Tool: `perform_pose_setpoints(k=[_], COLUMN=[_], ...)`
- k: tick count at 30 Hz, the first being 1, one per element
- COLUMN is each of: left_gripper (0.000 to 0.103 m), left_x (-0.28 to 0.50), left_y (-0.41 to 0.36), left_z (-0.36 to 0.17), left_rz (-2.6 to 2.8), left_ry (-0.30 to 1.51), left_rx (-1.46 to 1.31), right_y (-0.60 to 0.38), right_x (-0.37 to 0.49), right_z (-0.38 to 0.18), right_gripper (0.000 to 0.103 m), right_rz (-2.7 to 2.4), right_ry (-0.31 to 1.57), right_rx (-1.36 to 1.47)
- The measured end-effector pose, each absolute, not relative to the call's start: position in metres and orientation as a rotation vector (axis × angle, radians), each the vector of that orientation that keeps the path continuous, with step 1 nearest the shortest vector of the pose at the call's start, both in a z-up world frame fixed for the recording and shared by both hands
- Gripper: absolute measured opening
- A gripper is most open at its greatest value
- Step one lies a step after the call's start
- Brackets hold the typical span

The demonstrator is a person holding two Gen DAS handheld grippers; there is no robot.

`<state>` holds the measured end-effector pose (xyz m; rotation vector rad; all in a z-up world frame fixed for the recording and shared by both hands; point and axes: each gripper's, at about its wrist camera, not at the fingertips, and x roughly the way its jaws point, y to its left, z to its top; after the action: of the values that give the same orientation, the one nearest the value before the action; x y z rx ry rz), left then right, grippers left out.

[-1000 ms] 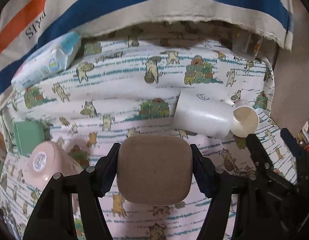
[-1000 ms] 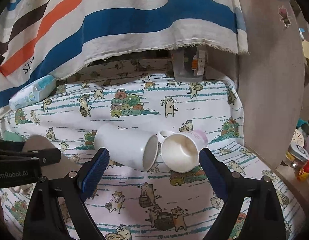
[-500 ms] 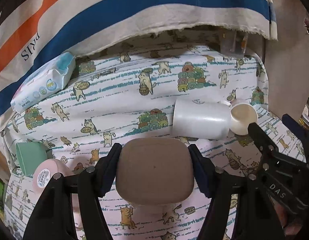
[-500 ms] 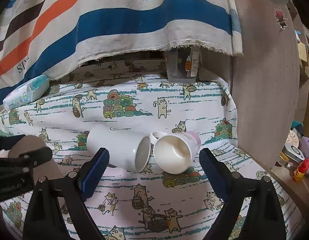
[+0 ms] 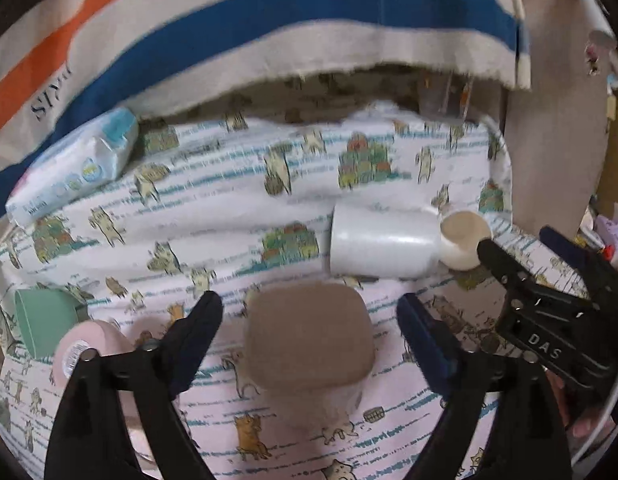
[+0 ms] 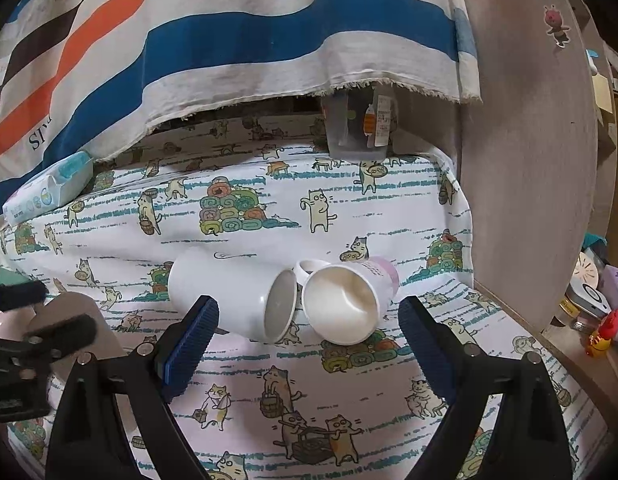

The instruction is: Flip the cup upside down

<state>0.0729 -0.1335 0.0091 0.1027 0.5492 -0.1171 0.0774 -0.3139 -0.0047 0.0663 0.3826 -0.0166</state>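
A brown cup point(image 5: 309, 336) stands upside down on the cat-print cloth, flat base up, between the fingers of my left gripper point(image 5: 309, 340). The jaws are open with gaps on both sides of the cup. A tall white cup point(image 6: 233, 294) lies on its side, mouth toward the camera, and also shows in the left wrist view point(image 5: 383, 242). A white and pink mug point(image 6: 349, 300) lies on its side beside it. My right gripper point(image 6: 309, 344) is open and empty, just short of these two.
A pink cup point(image 5: 85, 354) and a green cup point(image 5: 41, 320) sit at the left. A wipes pack point(image 5: 75, 170) lies at the back left. A striped cloth point(image 6: 229, 40) hangs behind. A clear box point(image 6: 359, 128) stands at the back, a wooden panel point(image 6: 529, 160) at the right.
My left gripper has opened and let go of the brown cup, which now stands upside down on the cloth. My right gripper has edged closer to the lying cups.
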Motion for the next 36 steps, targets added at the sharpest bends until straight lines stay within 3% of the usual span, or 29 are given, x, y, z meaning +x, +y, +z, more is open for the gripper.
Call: perform_pose_setpoints(k=[6, 10, 14, 20, 24, 36], left_gripper=[0.095, 0.102, 0.102, 0.102, 0.102, 0.102], left_x=[0.052, 0.036, 0.023, 0.013, 0.009, 0.019], left_y=[-0.106, -0.087, -0.07, -0.051, -0.045, -0.041], left_z=[0.024, 0.034, 0.037, 0.014, -0.003, -0.016], left_rz=[-0.148, -0.125, -0.093, -0.061, -0.046, -0.087], left_ry=[0.432, 0.348, 0.287, 0.249, 0.217, 0.266], left_rx=[0.019, 0.019, 0.049, 0.057, 0.051, 0.013], right_y=[-0.313, -0.322, -0.324, -0.316, -0.317, -0.294], right_x=[0.069, 0.059, 0.06, 0.062, 0.057, 0.054], right_z=[0.002, 0.013, 0.014, 0.011, 0.011, 0.003], right_gripper=[0.093, 0.097, 0.097, 0.097, 0.102, 0.102], right_rz=[-0.053, -0.043, -0.053, -0.044, -0.035, 0.115], right_ry=[0.33, 0.284, 0.285, 0.289, 0.258, 0.289], right_rx=[0.032, 0.09, 0.097, 0.057, 0.071, 0.045])
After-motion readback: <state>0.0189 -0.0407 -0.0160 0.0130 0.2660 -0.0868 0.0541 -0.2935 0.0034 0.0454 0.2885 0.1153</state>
